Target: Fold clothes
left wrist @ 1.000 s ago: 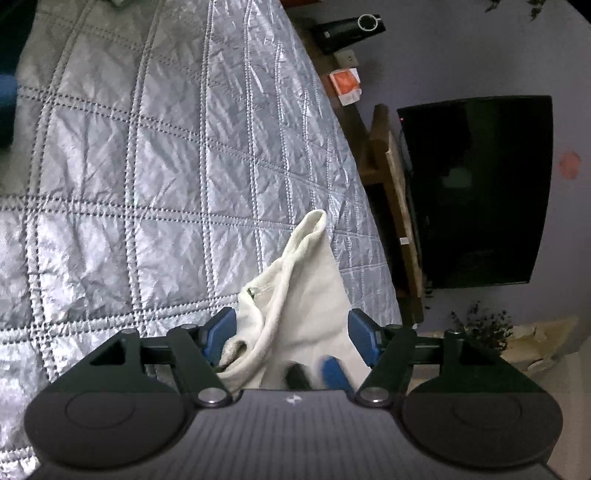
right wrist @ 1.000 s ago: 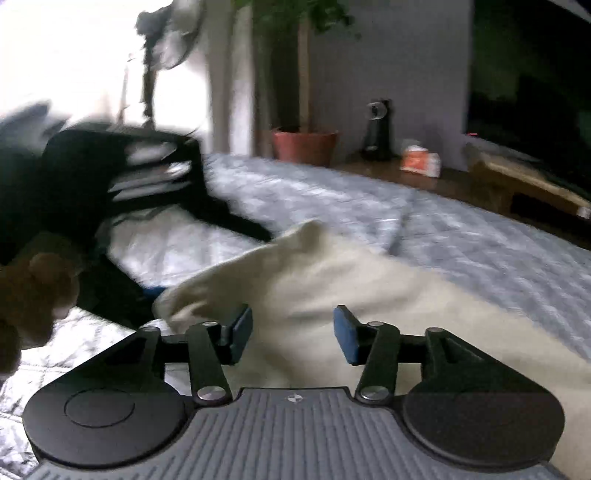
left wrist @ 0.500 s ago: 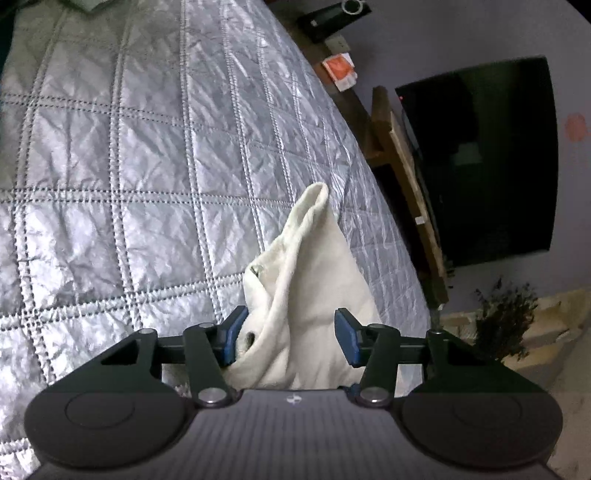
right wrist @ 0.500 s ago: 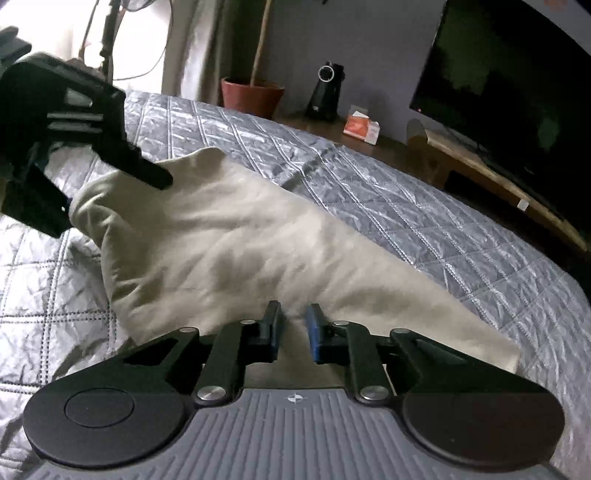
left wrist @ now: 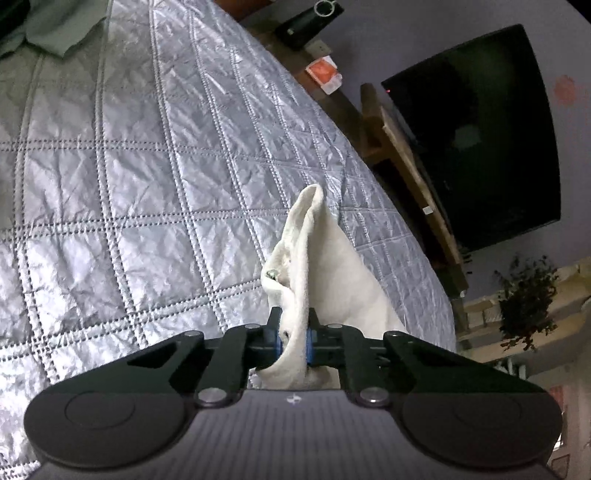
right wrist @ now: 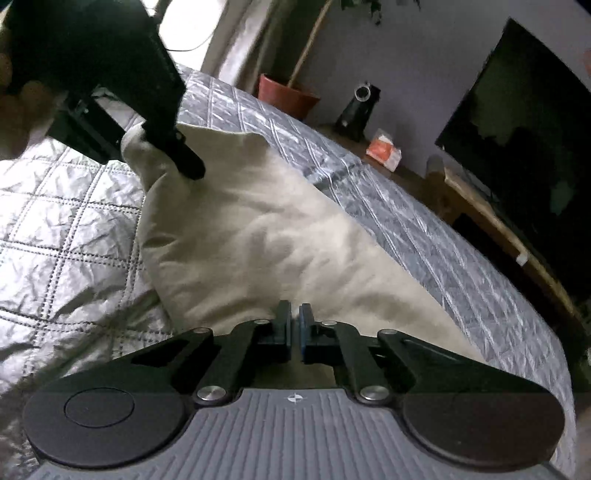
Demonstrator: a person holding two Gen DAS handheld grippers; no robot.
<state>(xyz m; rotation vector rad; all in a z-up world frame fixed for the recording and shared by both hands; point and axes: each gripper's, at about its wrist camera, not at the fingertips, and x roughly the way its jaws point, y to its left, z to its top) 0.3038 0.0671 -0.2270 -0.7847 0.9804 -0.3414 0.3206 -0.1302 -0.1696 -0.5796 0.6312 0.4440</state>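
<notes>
A cream garment lies stretched over a silver quilted bedspread. My left gripper is shut on a bunched edge of the garment, which stands up in a fold ahead of the fingers. In the right wrist view the left gripper pinches the garment's far corner. My right gripper is shut at the garment's near edge; cloth runs under the pads, and the jaws are nearly together.
A dark TV on a wooden stand runs along the bed's right side. A red box, a black camera and a potted plant stand beyond the bed. Grey-green clothing lies at the far left.
Both grippers have closed: the left from wide open onto the bunched edge, the right onto the near edge. The garment now spans between them.
</notes>
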